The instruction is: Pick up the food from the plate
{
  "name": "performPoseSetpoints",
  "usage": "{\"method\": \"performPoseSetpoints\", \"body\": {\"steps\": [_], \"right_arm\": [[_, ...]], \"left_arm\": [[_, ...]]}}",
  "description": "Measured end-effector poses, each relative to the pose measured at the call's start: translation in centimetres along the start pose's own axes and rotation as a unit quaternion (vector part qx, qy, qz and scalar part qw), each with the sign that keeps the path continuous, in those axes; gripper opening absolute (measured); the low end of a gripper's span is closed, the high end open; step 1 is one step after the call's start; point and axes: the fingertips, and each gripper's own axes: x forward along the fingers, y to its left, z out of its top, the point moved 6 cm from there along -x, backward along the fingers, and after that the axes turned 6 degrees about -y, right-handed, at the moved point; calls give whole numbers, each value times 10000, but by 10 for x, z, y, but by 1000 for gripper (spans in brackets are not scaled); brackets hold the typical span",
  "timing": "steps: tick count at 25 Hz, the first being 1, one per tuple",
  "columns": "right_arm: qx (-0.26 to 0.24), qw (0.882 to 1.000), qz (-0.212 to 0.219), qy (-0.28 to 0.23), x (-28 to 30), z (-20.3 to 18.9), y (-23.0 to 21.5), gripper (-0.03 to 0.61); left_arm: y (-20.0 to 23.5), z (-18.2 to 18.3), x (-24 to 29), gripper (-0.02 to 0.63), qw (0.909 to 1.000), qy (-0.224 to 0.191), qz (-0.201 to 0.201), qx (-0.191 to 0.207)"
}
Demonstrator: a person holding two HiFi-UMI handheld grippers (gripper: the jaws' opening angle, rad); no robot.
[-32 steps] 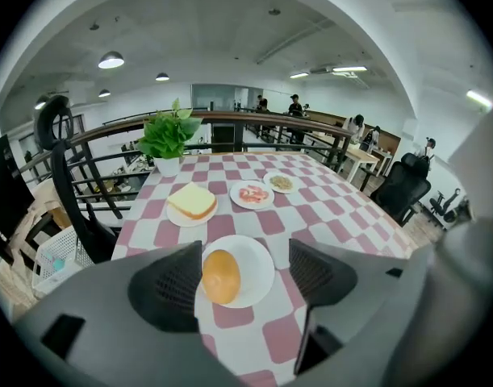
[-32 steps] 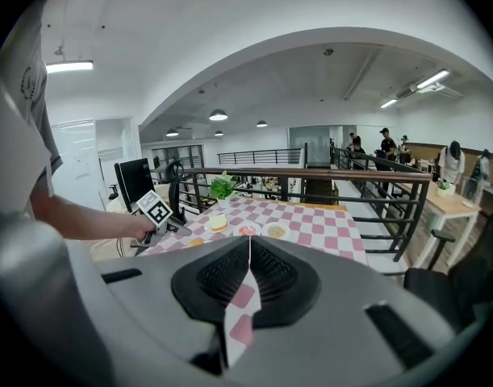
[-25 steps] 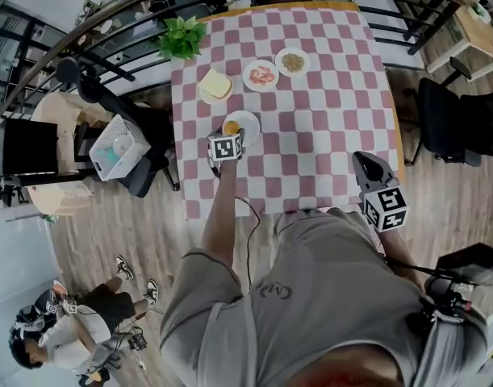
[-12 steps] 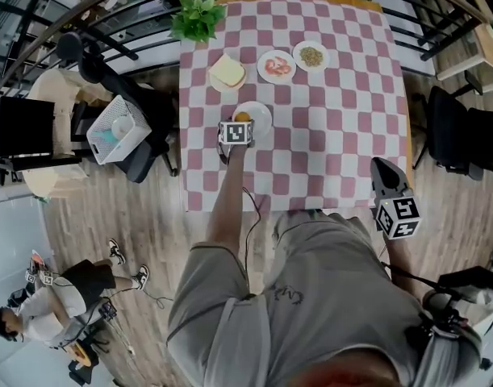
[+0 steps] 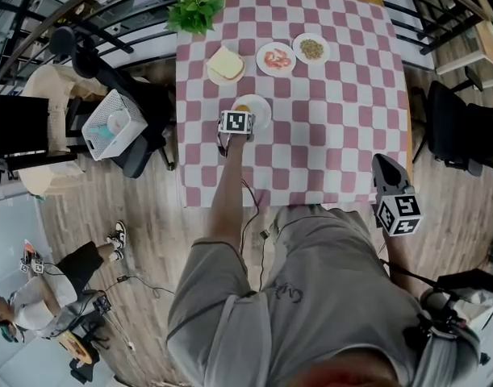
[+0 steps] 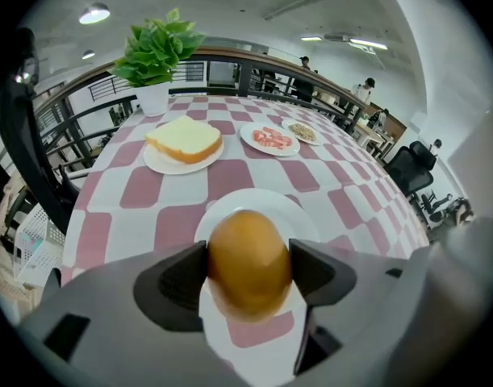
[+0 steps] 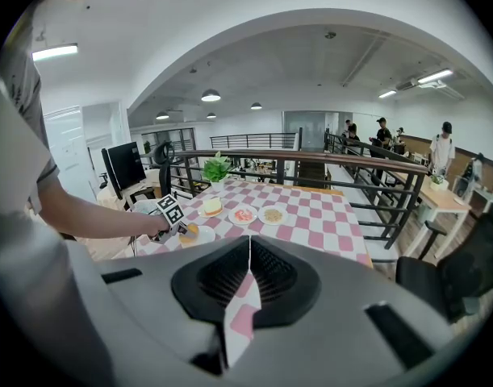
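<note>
A round orange-brown piece of food [image 6: 248, 260] sits between the pads of my left gripper [image 6: 248, 266], which is shut on it from both sides. It hangs over a small white plate [image 6: 262, 205]; whether it still touches the plate I cannot tell. From the head view, the left gripper [image 5: 240, 113] reaches over that plate [image 5: 260, 111] near the table's left edge, and the food [image 5: 243, 109] peeks out past the marker cube. My right gripper [image 5: 382, 166] hovers off the table's near right corner, shut and empty [image 7: 249, 258].
On the pink-and-white checked table [image 5: 335, 119] stand a plate with a bread slice [image 5: 226, 64], a plate of red slices [image 5: 276, 58], a plate of grains [image 5: 311, 49] and a potted plant [image 5: 195, 8]. A white basket [image 5: 113, 126] sits left; a black chair [image 5: 456, 135] right.
The head view has shifted a little. My left gripper stays at the small plate with the food between its jaws. The right gripper keeps its place beyond the near edge.
</note>
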Motion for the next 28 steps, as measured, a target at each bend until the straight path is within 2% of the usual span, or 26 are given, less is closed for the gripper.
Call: {"method": "performPoseSetpoints", "body": {"steps": [17, 23, 28], "right_arm": [[194, 9997, -96, -82, -19, -11, 1, 15], [252, 9995, -96, -188, -22, -10, -3, 15], [266, 9991, -11, -330, -24, -9, -6, 15]], "left_arm": [[-4, 0, -17, 327, 9990, -373, 176, -181], [-19, 30, -55, 327, 9967, -812, 27, -55], [-52, 57, -103, 327, 9888, -1465, -138, 249]]}}
